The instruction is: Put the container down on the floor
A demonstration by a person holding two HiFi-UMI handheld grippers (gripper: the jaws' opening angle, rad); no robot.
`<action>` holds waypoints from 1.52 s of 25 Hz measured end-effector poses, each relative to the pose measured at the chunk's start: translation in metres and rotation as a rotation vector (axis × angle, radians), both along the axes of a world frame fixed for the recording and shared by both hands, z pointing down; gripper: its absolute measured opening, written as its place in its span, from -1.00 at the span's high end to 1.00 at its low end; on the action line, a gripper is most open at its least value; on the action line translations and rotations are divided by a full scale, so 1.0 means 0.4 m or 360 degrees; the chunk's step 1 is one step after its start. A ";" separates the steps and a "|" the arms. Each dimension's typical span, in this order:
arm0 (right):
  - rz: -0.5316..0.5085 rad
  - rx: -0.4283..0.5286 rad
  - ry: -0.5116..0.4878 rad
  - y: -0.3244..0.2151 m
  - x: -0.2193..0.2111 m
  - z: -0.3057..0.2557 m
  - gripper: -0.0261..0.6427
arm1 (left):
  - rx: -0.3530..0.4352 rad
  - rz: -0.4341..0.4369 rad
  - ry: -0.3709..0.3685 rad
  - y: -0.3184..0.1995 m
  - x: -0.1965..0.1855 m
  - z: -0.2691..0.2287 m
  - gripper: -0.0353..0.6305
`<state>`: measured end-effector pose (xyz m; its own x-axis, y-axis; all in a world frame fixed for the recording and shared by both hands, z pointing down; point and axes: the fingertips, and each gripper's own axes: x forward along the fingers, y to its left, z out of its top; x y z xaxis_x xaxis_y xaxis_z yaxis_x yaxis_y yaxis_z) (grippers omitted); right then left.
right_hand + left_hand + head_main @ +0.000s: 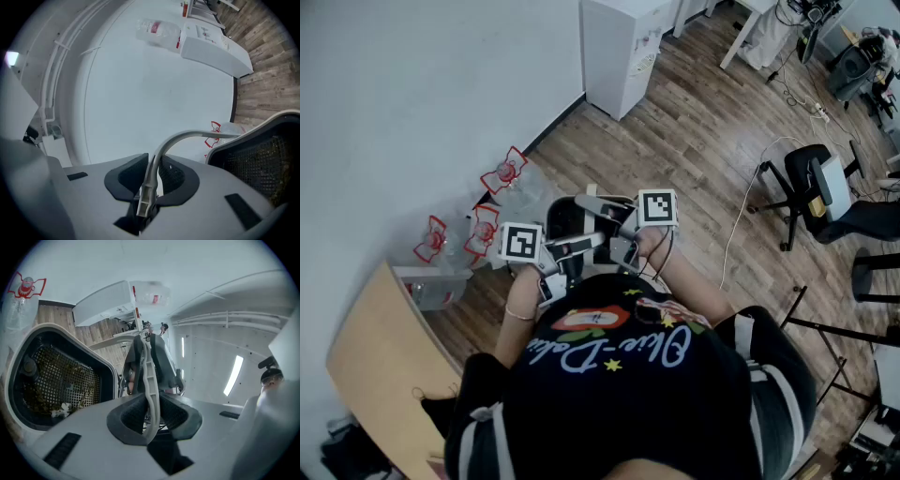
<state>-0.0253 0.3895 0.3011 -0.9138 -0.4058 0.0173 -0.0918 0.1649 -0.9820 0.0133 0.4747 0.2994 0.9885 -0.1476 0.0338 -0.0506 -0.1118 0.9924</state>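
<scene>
Person: stands over the scene in a black printed shirt (pixel 628 375), with both forearms held out in front.
Left gripper (pixel 151 416): clenched on the thin grey handle (pixel 147 376). Both dark pads press on the strip, which runs up and away between them. The gripper points level, and in the head view it sits left of the container (pixel 574 247).
Right gripper (pixel 150 176): also clamped on the handle (pixel 187 137), which curves up out of the jaws and over toward the container's rim. In the head view it comes in from the right (pixel 617 228), and the two grippers face each other.
Container (pixel 567 220): a dark bin with a pale rim. It hangs from the handle just in front of the person's chest, above the wooden floor (pixel 703 141) and near the wall (pixel 412 94). It is not set down.
Inside the container (pixel 61 380): a black mesh basket with bits of debris on its bottom. The right gripper view shows the same mesh (pixel 262 154).
Desk (pixel 375 347): a light wooden top at the lower left, with one corner toward the wall.
Bottles (pixel 483 225): clear plastic with red labels, grouped at the floor's edge along the wall, just beyond the container.
Cable (pixel 741 216): white, trailing across the floor to the right.
Office chair (pixel 811 187): black, well to the right.
Cabinet (pixel 623 47): white, against the wall at the far end.
</scene>
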 end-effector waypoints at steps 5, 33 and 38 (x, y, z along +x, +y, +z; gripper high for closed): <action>0.0004 -0.0019 0.0005 0.002 0.000 0.006 0.74 | -0.0018 -0.0001 -0.0014 0.002 -0.002 0.005 0.69; 0.0029 -0.0043 -0.0015 0.013 0.170 0.011 0.74 | -0.0061 0.0027 -0.0068 0.017 0.167 0.006 0.69; 0.0017 -0.0051 -0.0039 0.023 0.246 0.013 0.75 | -0.0041 0.0024 -0.0094 0.023 0.245 0.009 0.69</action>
